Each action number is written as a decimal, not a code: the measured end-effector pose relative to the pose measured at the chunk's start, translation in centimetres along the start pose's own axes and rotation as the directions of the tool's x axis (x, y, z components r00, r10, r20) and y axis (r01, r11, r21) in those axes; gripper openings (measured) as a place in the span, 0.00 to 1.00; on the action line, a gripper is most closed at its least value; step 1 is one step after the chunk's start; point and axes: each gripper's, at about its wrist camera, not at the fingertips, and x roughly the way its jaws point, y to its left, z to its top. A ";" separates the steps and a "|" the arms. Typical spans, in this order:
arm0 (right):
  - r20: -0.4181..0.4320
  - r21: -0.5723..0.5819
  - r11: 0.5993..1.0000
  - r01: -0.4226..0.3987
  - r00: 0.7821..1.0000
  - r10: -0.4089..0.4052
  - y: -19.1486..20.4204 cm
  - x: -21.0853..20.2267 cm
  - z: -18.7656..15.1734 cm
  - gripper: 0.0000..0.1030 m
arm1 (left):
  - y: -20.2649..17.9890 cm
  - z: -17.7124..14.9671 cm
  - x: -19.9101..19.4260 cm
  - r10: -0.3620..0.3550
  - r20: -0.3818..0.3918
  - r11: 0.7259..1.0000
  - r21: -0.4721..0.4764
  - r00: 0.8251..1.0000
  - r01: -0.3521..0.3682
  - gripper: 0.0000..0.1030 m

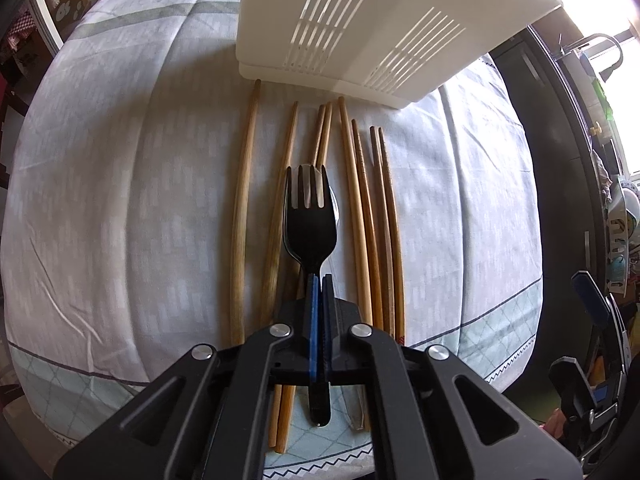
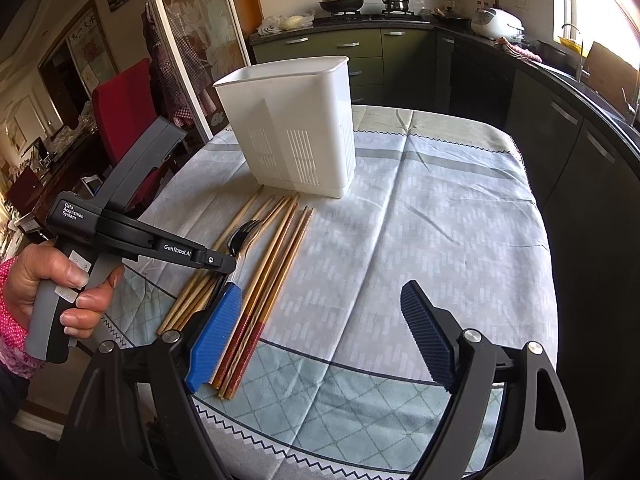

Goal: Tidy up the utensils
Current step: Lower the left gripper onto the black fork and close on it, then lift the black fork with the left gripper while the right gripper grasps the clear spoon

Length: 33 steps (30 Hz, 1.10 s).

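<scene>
Left gripper (image 1: 319, 280) is clamped tight on a black fork (image 1: 309, 216), held just above the chopsticks (image 1: 362, 216) lined up on the tablecloth (image 1: 120, 200). Right gripper (image 2: 320, 336) hangs wide open (nothing in it). White caddy (image 2: 296, 128) stands upright behind the chopsticks.

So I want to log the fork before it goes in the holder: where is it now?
The black fork is clamped by its handle in the left tool, above the chopsticks on the tablecloth, its tines pointing toward the white utensil holder.
</scene>
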 end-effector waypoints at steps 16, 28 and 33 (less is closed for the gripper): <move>-0.086 -0.033 0.997 -0.063 0.994 0.060 2.1 2.7 1.4 0.79 | 1.8 -0.2 -2.6 -0.041 0.060 0.999 0.013 0.997 0.040 0.01; -0.371 0.086 0.965 -0.247 0.891 0.261 5.0 13.1 4.4 0.37 | 3.5 -1.7 -7.1 -0.060 0.144 0.998 0.042 0.988 0.054 0.01; -0.400 0.077 0.964 -0.254 0.878 0.263 6.6 14.6 4.5 0.30 | 3.7 -2.2 -7.8 -0.068 0.154 0.996 0.062 0.986 0.059 0.01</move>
